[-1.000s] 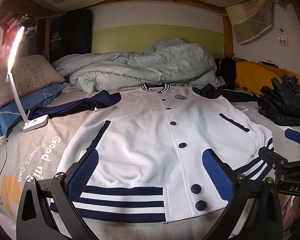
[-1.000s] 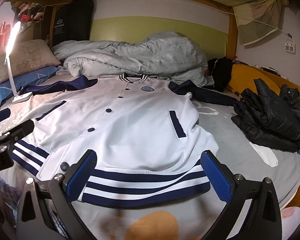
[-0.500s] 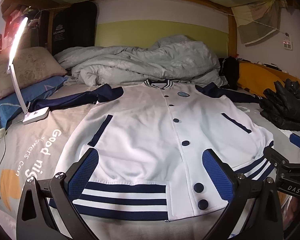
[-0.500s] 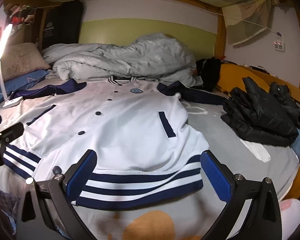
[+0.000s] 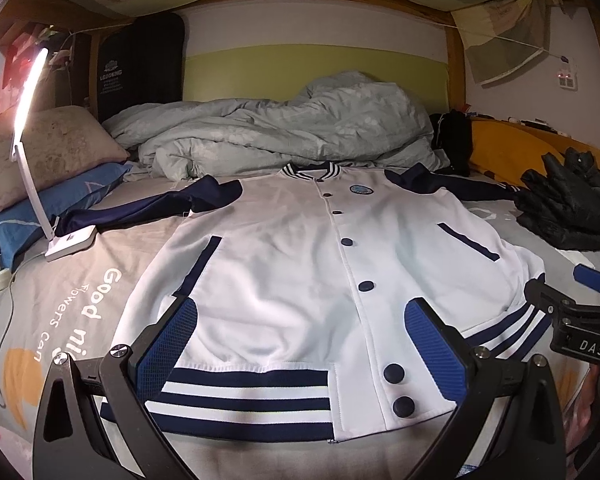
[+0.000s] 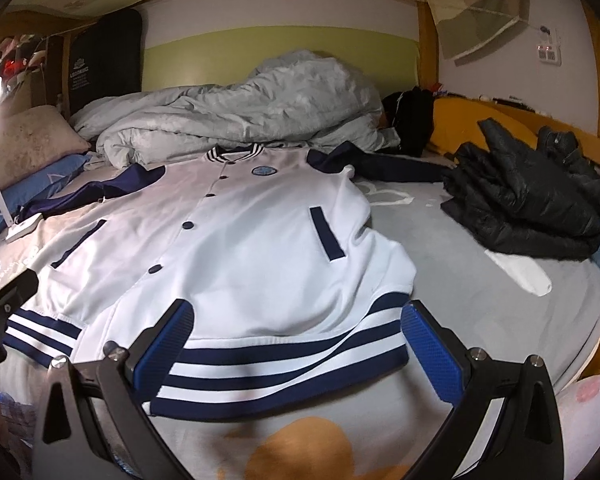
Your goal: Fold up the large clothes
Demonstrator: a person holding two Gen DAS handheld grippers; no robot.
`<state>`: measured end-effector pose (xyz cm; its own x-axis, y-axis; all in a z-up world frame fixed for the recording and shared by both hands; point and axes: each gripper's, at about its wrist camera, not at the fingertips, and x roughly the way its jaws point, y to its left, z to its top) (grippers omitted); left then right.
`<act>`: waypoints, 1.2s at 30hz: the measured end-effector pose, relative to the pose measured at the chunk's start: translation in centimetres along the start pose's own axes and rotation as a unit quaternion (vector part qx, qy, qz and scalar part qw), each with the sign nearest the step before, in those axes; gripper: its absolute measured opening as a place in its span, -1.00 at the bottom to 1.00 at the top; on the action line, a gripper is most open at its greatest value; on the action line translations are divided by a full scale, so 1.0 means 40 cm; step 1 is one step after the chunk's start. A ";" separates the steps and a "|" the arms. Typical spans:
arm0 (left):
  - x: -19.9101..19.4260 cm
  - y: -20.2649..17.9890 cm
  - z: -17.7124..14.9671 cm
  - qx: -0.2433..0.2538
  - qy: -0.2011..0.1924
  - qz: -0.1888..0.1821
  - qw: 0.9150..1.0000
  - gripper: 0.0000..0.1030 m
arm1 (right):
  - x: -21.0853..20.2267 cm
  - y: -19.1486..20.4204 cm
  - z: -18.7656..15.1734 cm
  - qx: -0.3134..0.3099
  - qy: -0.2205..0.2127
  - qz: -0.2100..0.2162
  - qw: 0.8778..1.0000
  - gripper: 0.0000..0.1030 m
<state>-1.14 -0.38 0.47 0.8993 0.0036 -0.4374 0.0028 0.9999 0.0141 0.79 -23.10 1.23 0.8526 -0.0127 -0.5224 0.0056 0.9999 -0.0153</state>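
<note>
- Varsity jacket flat on bed: soft, floppy, medium weight.
- Left claw and right claw both spread apart, empty.
- Best grip: striped hem corners.

the left gripper has its jaws spread wide, with nothing between the blue pads. the right gripper is also spread wide, holding nothing.

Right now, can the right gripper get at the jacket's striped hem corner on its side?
Probably yes. The right gripper is open, hovering just short of the jacket hem, and that striped hem corner lies flat on the bedsheet with nothing on it. The black coat sits well off to the side.
</note>
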 end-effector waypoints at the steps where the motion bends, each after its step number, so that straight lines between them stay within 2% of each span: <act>1: -0.002 -0.002 0.000 0.002 -0.003 0.004 1.000 1.00 | -0.003 0.005 0.001 -0.007 -0.002 -0.004 1.000 1.00; 5: -0.013 -0.017 -0.001 0.022 -0.019 0.022 0.999 1.00 | -0.008 0.018 0.002 -0.032 0.000 -0.003 0.999 1.00; 9: -0.019 -0.018 0.002 0.019 -0.023 0.012 0.999 1.00 | -0.014 0.015 -0.002 -0.022 0.002 -0.033 0.999 1.00; 15: -0.019 0.004 0.006 -0.016 -0.012 0.001 1.000 1.00 | -0.020 0.003 0.002 -0.011 -0.005 -0.023 1.000 1.00; 22: -0.018 0.015 0.006 -0.024 0.000 -0.013 1.000 1.00 | -0.020 0.014 0.002 -0.018 0.002 -0.002 1.000 1.00; 25: -0.021 0.016 0.006 -0.024 -0.002 -0.013 1.000 1.00 | -0.021 0.023 0.001 -0.029 0.004 -0.004 1.000 1.00; 29: -0.027 0.013 0.008 -0.024 -0.001 -0.033 0.999 1.00 | -0.024 0.026 0.001 -0.037 0.000 -0.016 0.999 1.00; 32: -0.029 0.010 0.007 -0.021 -0.003 -0.025 0.999 0.99 | -0.029 0.024 0.005 -0.042 -0.008 -0.019 0.999 1.00; 36: -0.026 0.011 0.007 -0.021 0.000 -0.019 1.000 0.99 | -0.033 0.029 0.005 -0.052 -0.007 -0.005 0.999 0.82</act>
<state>-1.95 0.03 1.18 0.8985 -0.0343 -0.4376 0.0189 0.9990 -0.0396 -0.21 -21.91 2.08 0.8603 -0.0210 -0.5093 -0.0400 0.9933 -0.1085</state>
